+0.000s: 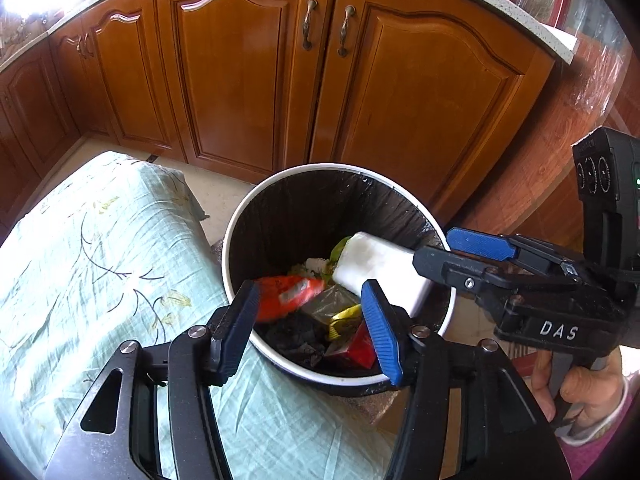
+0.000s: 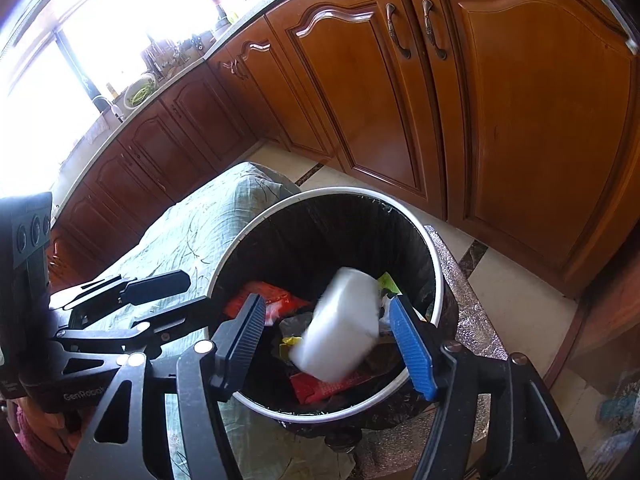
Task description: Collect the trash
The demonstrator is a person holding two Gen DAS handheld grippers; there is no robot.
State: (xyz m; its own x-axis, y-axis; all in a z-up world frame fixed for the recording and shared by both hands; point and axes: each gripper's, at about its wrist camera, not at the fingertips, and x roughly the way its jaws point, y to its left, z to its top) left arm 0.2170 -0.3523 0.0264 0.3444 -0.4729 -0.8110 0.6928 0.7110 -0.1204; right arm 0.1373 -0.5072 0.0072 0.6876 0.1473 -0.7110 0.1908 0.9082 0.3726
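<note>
A round trash bin (image 1: 236,240) with a black liner stands on the floor; it also shows in the right wrist view (image 2: 438,280). A white block (image 1: 376,268) is inside the bin mouth, blurred in the right wrist view (image 2: 340,320), clear of both fingers. An orange-red wrapper (image 1: 286,294), a yellow scrap (image 1: 342,316) and a red pack (image 1: 358,346) lie in the bin. My left gripper (image 1: 312,328) is open and empty over the bin's near rim. My right gripper (image 2: 332,344) is open over the bin; it also shows in the left wrist view (image 1: 448,252).
A table with a pale green leaf-print cloth (image 1: 92,264) stands left of the bin. Brown wooden cabinets (image 1: 240,72) line the back. A silver foil mat (image 2: 476,320) lies under the bin. Tiled floor (image 2: 516,300) is to the right.
</note>
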